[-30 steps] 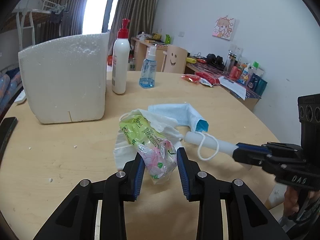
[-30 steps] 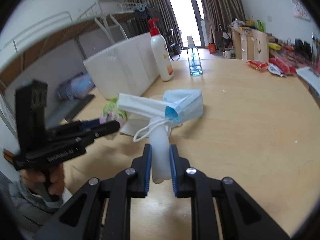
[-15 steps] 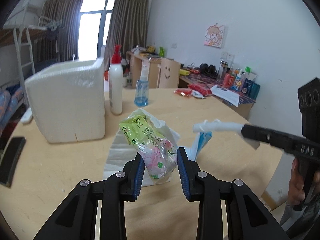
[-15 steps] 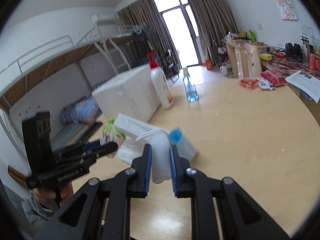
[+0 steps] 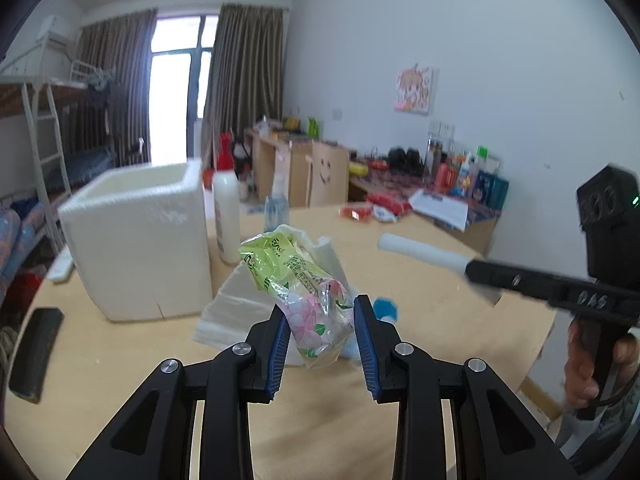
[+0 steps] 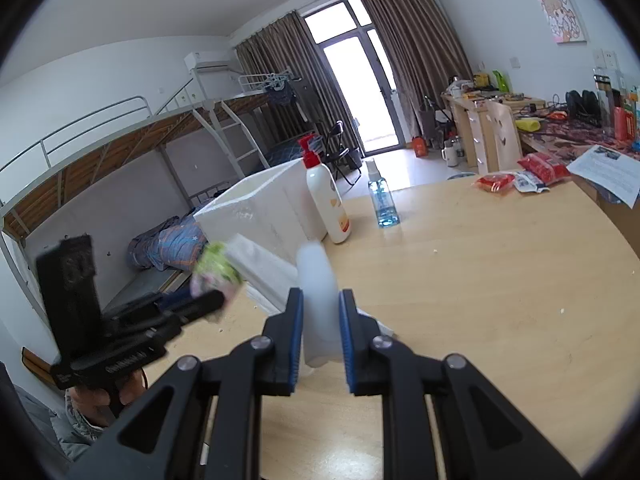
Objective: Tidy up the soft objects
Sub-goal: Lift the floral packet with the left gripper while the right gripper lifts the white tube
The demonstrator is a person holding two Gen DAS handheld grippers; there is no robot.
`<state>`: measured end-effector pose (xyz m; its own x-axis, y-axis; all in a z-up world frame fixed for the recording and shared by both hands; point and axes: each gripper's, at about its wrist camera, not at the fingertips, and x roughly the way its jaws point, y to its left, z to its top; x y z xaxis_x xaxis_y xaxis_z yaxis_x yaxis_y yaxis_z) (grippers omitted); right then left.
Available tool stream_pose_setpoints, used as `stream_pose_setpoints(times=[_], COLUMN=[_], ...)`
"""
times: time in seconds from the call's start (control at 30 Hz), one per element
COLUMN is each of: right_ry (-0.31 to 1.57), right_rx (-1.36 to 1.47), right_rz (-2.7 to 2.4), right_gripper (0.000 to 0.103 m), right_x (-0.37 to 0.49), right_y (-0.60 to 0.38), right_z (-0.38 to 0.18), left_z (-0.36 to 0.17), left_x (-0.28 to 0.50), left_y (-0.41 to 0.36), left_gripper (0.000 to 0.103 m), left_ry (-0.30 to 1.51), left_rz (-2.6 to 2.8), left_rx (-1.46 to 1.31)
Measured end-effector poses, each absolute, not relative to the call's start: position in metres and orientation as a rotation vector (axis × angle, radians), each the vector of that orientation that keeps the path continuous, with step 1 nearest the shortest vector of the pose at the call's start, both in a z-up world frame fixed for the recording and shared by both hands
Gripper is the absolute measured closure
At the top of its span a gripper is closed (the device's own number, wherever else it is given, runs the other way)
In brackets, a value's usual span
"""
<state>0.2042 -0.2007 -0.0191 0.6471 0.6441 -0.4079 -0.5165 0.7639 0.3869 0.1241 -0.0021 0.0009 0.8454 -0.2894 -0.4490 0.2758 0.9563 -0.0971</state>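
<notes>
- Left wrist view: the left gripper (image 5: 320, 326) is clamped on a green-and-pink tissue packet (image 5: 296, 280), its blue pads pressing the wrapper from both sides.
- A second ago that packet lay low over the wooden table (image 5: 120, 368) among the masks; now it hangs clear above the surface, with white mask material (image 5: 228, 312) draped behind and under it.
- Across the same view, the right gripper (image 5: 470, 268) reaches in from the right with a white folded mask (image 5: 416, 250) sticking out of its tip. Its ear loop, plain a second ago, can no longer be made out.
- The white foam box (image 5: 140, 240) stands open-topped just left of the packet, with a pump bottle (image 5: 226, 216) beside it.
- Right wrist view: the right gripper (image 6: 320, 328) is pinched narrowly on the white mask (image 6: 318, 300), which rises blurred between the pads.
- The view has tilted up from the table since a second ago; more of the room shows.
- The left gripper (image 6: 218, 302) appears at lower left with the packet (image 6: 218, 270) at its tip, near the foam box (image 6: 260, 216).
- Both soft items are lifted, so the carry to the box looks like the next step.
</notes>
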Motion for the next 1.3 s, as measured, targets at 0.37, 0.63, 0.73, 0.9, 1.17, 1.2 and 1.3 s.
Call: stream_pose_setpoints(times=[0.37,0.63,0.73,0.9,1.17,1.2,1.3], right_ry=[0.54,0.539,0.54,0.534,0.513,0.509,0.495], right_rx=[0.24,0.242,0.233,0.219,0.192,0.186,0.172], right_rz=[0.679,0.681,0.686,0.697,0.717,0.723,0.738], right_gripper=[0.082,0.082,0.082,0.082,0.082,0.082,0.082], right_x=[0.2,0.198,0.196,0.195,0.191,0.191,0.187], right_y=[-0.202,-0.2,-0.198,-0.194,-0.183,-0.182,-0.175], right_z=[-0.016,-0.015,-0.016,-0.013,-0.008,-0.007,-0.004], left_z=[-0.023,-0.014,-0.009,-0.004,0.007,0.009,0.015], left_x=[0.144,0.136,0.132,0.127,0.117,0.115,0.109], left_y=[0.001,0.003,0.002,0.002,0.016,0.017,0.02], left_gripper=[0.072,0.072,0.072,0.073,0.073,0.073,0.073], left_ry=[0.631,0.575,0.553,0.534,0.483,0.475,0.453], left_rz=[-0.256,-0.246,-0.244,-0.237,-0.199,-0.19,-0.172], left_rx=[0.004,0.004,0.011,0.008,0.003,0.008,0.013])
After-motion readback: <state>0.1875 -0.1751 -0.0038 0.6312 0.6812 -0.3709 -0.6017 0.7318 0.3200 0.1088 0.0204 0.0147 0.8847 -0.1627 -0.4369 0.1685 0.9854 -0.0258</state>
